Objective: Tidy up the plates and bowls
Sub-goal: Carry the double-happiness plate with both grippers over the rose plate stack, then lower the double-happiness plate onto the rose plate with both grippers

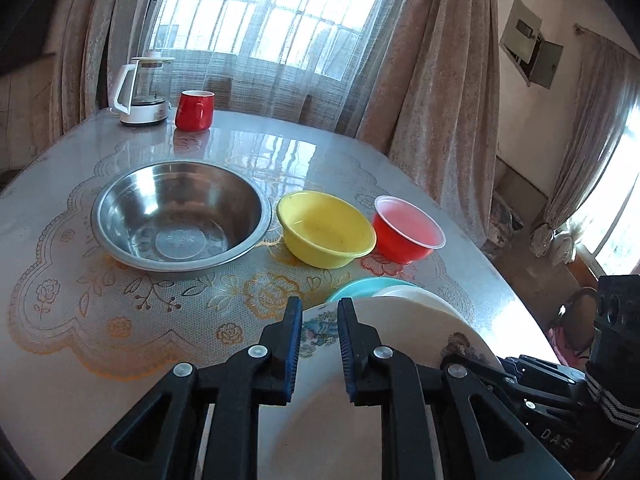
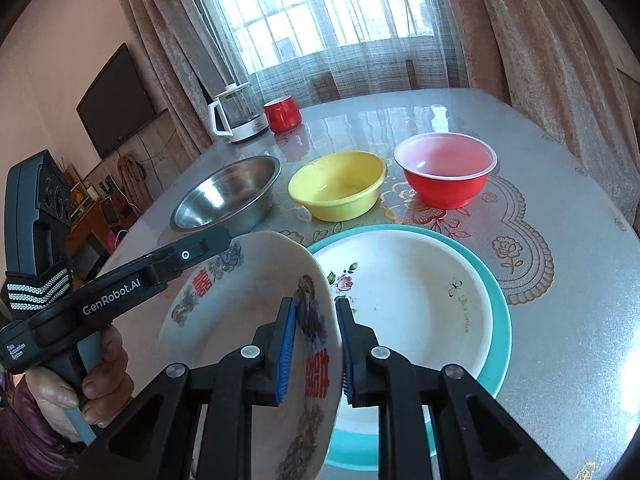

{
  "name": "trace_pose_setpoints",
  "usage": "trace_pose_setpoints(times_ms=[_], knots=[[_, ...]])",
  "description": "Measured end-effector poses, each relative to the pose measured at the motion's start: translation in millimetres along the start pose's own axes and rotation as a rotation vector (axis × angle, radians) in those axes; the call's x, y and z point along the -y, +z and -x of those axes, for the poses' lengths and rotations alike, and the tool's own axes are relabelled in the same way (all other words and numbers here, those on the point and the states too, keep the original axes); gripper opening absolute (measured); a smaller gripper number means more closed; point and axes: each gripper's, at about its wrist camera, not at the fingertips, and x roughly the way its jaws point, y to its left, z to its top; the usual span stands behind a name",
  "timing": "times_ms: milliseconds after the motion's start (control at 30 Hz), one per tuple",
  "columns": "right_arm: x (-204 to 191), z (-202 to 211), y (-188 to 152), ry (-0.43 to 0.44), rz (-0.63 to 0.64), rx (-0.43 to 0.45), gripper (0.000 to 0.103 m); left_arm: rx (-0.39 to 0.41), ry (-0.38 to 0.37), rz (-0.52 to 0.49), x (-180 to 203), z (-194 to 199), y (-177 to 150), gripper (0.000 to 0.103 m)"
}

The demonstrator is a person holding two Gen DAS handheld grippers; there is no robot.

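The right tool (image 2: 316, 344) is clamped on the rim of a decorated plate (image 2: 240, 320), its blue pads either side of that rim at the plate's 3 o'clock edge; the plate is tilted, its right edge raised; the left tool (image 1: 319, 344) grips the same plate (image 1: 400, 344) at its opposite edge, pads closed on the rim, and in the right wrist view this tool's black arm reaches in from 9 o'clock, held by a hand (image 2: 92, 384) at the lower left; just past the lifted plate, at 1 o'clock from the right tool, a white plate (image 2: 420, 300) with a small flower print lies inside a teal plate (image 2: 500, 320), both flat on the table (image 2: 560, 360); farther out, a row of three bowls stands on the patterned mat: a steel bowl (image 2: 228, 196) at 11 o'clock, a yellow bowl (image 2: 338, 184) at 12 o'clock just beside it, and a red bowl (image 2: 446, 168) at 1 o'clock, near the yellow one but apart from it; at the far edge of the table, toward 11 o'clock, a red mug (image 2: 282, 114) stands beside a white kettle (image 2: 238, 114); behind them hang curtains (image 2: 520, 40) before a barred window.
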Motion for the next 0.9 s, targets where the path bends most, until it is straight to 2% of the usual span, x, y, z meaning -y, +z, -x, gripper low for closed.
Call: trace_pose_setpoints(times_ms=[100,233,300,400,567,667,700,800,900], knots=[[0.2,0.0,-0.2,0.0,-0.006,-0.003,0.019,-0.022,0.013,0.034,-22.4,13.0,-4.4,0.029],[0.9,-0.3,-0.8,0.005,-0.015,-0.009,0.019,-0.033,0.036,0.065,-54.1,34.3,-16.4,0.031],[0.8,-0.8,-1.6,0.007,-0.02,-0.013,0.019,-0.053,0.044,0.065,-66.5,42.2,-27.0,0.036],[1.1,-1.7,-2.8,0.009,-0.022,-0.017,0.019,-0.104,0.006,0.078,-79.8,47.3,-45.9,0.037],[0.9,-2.4,-4.1,0.012,-0.031,-0.026,0.019,-0.194,-0.091,0.077,-71.7,40.8,-76.7,0.04],[1.6,-3.6,-5.6,0.014,-0.033,-0.037,0.019,-0.193,-0.127,0.051,-58.3,40.9,-84.9,0.037],[1.7,-4.0,-6.3,0.017,-0.034,-0.042,0.019,-0.199,-0.15,0.057,-54.9,39.8,-87.1,0.033],[4.0,-6.0,-8.7,0.021,-0.045,-0.053,0.019,-0.179,-0.096,0.021,-42.6,40.6,-90.5,0.029],[5.9,-5.5,-11.3,0.011,-0.057,-0.059,0.019,-0.168,-0.103,0.047,-39.5,43.7,-84.5,0.026]])
